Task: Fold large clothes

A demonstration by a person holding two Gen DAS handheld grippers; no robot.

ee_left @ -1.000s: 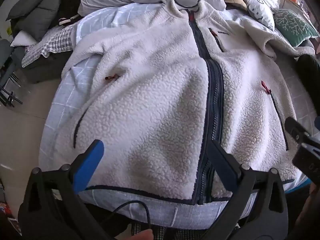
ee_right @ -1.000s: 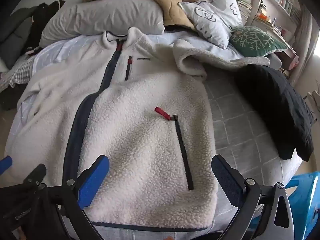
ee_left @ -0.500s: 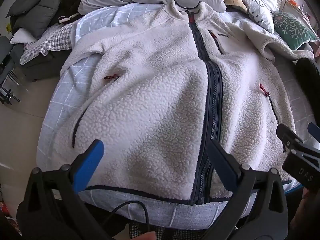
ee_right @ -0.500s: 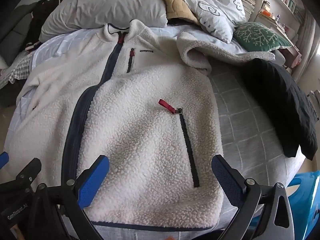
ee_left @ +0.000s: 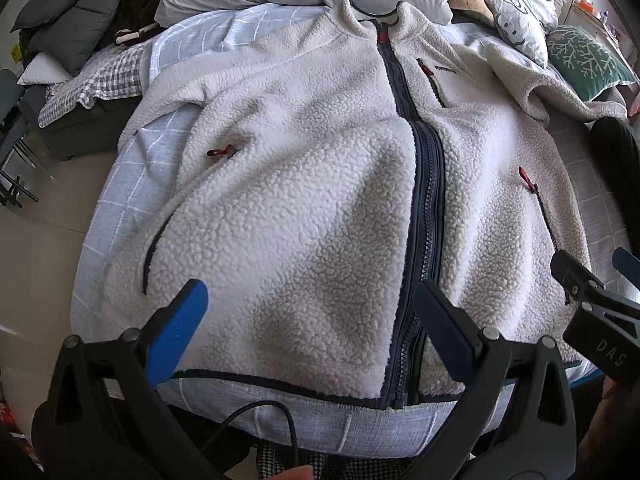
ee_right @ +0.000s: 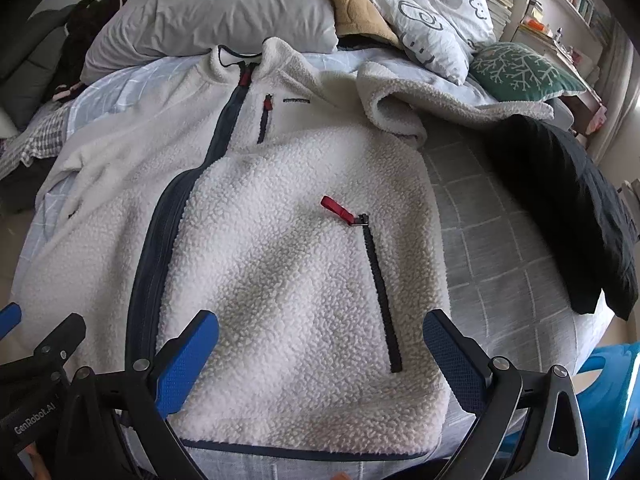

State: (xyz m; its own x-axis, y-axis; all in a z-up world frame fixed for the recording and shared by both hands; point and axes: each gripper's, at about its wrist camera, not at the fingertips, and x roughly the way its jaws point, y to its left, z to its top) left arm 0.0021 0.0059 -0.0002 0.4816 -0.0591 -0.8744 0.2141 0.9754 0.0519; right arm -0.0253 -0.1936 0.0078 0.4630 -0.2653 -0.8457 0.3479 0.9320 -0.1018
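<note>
Here, a cream sherpa fleece jacket with navy zip and trim (ee_left: 304, 216) spread front-up across a bed with a pale blue grid-checked sheet (ee_left: 120, 204), collar toward the grey pillow (ee_right: 224, 16) at the head, hem at the near edge. Navy front zipper part open near the hem. Red pull tab (ee_right: 336, 207) on one side pocket, another on the opposite pocket. One sleeve bunched toward a green cushion with a white branch pattern (ee_right: 524, 68). Black garment (ee_right: 568, 208) draped over the bed's right side. Left gripper (ee_left: 308, 320) with blue pads spread wide above the hem, holding nothing. Right gripper (ee_right: 320, 344) likewise spread wide, empty, over the pocket side of the jacket.
</note>
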